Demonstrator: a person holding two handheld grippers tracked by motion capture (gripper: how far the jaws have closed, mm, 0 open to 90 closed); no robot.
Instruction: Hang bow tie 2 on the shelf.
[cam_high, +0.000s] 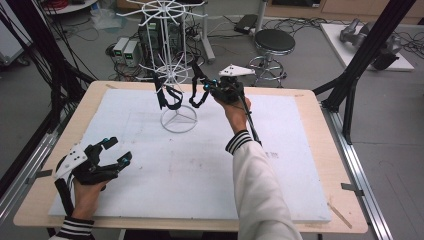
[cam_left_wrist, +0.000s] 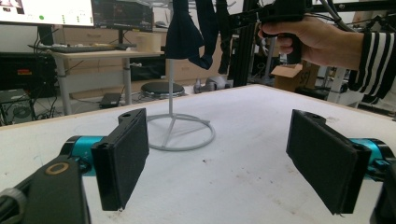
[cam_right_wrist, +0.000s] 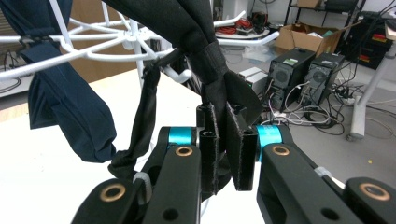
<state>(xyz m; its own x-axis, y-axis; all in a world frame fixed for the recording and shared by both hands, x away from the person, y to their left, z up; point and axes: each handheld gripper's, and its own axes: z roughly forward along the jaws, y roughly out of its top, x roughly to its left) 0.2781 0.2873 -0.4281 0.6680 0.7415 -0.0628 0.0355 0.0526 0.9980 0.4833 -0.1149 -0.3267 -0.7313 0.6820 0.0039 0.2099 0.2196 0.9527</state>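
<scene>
A white wire rack (cam_high: 172, 50) stands on its ring base (cam_high: 178, 120) at the back middle of the table. Dark cloth items hang from it: a navy one (cam_high: 167, 97) and a black strap (cam_high: 199, 95). My right gripper (cam_high: 206, 89) is raised beside the rack and shut on that black strap (cam_right_wrist: 210, 60), which runs down between its pads (cam_right_wrist: 226, 149). The navy cloth (cam_right_wrist: 70, 107) hangs to its left, apart from it. My left gripper (cam_high: 119, 150) rests low at the front left, open (cam_left_wrist: 219, 158) with nothing between its pads, facing the rack base (cam_left_wrist: 180, 133).
A white board (cam_high: 200, 170) covers the wooden table. Behind the table stand a black stool (cam_high: 274, 42) and computer cases (cam_high: 127, 50) among floor cables. A slanting black frame post (cam_high: 360, 60) rises at the right edge.
</scene>
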